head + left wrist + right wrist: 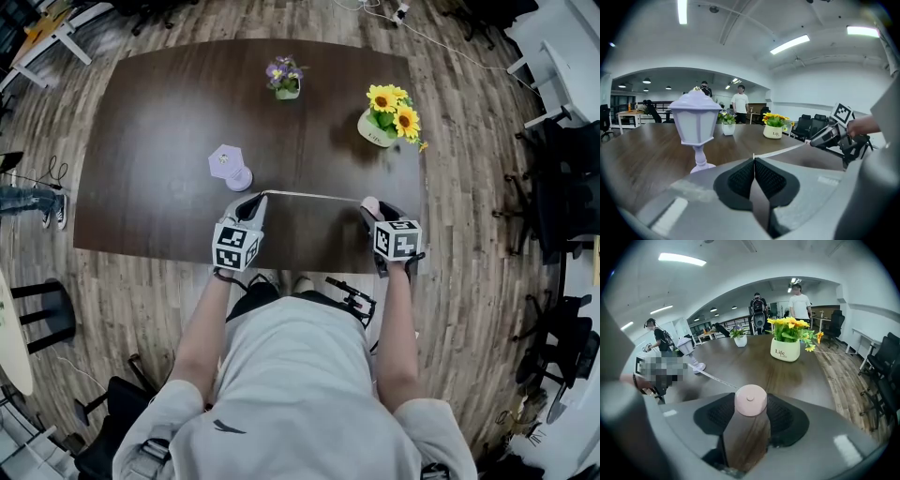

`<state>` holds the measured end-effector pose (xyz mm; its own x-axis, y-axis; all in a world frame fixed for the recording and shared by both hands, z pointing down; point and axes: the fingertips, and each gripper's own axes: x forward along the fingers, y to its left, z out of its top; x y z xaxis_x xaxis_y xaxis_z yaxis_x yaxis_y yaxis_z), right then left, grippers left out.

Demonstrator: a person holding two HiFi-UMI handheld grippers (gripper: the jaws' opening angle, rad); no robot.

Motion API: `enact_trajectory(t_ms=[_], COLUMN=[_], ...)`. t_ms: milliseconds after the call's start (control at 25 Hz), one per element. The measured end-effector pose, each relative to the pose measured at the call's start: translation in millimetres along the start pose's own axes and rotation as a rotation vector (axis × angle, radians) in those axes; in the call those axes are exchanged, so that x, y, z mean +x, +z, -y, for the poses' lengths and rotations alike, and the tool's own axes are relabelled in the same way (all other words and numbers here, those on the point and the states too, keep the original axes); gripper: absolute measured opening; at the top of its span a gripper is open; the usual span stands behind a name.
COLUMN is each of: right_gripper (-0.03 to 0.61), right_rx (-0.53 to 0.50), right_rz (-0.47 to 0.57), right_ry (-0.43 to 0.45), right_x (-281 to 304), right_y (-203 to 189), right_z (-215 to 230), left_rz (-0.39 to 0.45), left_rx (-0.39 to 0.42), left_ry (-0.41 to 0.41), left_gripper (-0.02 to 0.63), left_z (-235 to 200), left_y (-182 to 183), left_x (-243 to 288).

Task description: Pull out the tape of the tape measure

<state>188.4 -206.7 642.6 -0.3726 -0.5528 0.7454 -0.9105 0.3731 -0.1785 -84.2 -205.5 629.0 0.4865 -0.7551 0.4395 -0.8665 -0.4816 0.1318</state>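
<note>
Head view steeply down on table (159,122), other two views low across it

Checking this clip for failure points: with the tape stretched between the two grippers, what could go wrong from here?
The left gripper pinches only the thin end of the tape; a slip could let it snap back. The round pink tape measure case sits between the pads of the right gripper and might twist or pop out. The lavender lantern ornament stands close beside the left gripper and could get knocked.
</note>
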Motion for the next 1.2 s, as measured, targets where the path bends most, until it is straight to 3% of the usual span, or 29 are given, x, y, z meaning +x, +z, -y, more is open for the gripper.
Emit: enact_trajectory(t_ms=[520, 800, 1040, 1200], right_gripper=[0.215, 0.215, 0.218, 0.214], right_rx=[-0.019, -0.063, -0.079, -0.074], right_rz=[-0.137, -0.172, -0.170, -0.171], right_ry=[-0.034, -0.053, -0.055, -0.062], right_x=[48.9, 57.5, 57.8, 59.2], right_y=[-29.2, -34.5, -36.8, -36.4], right_z=[18.3, 16.8, 16.7, 16.0], left_rz=[-0.185, -0.259, -0.354, -0.347], left_rx=[-0.005, 0.024, 0.103, 0.118], left_ry=[0.008, 0.053, 0.132, 0.170], left_gripper=[0.011, 0.011, 0.012, 0.029], left_z=[-5.8, -12.0, -9.7, -12.5], left_y=[-44.9, -59.1, -75.0, -75.7], left_x=[40.6, 50.6, 58.5, 57.2])
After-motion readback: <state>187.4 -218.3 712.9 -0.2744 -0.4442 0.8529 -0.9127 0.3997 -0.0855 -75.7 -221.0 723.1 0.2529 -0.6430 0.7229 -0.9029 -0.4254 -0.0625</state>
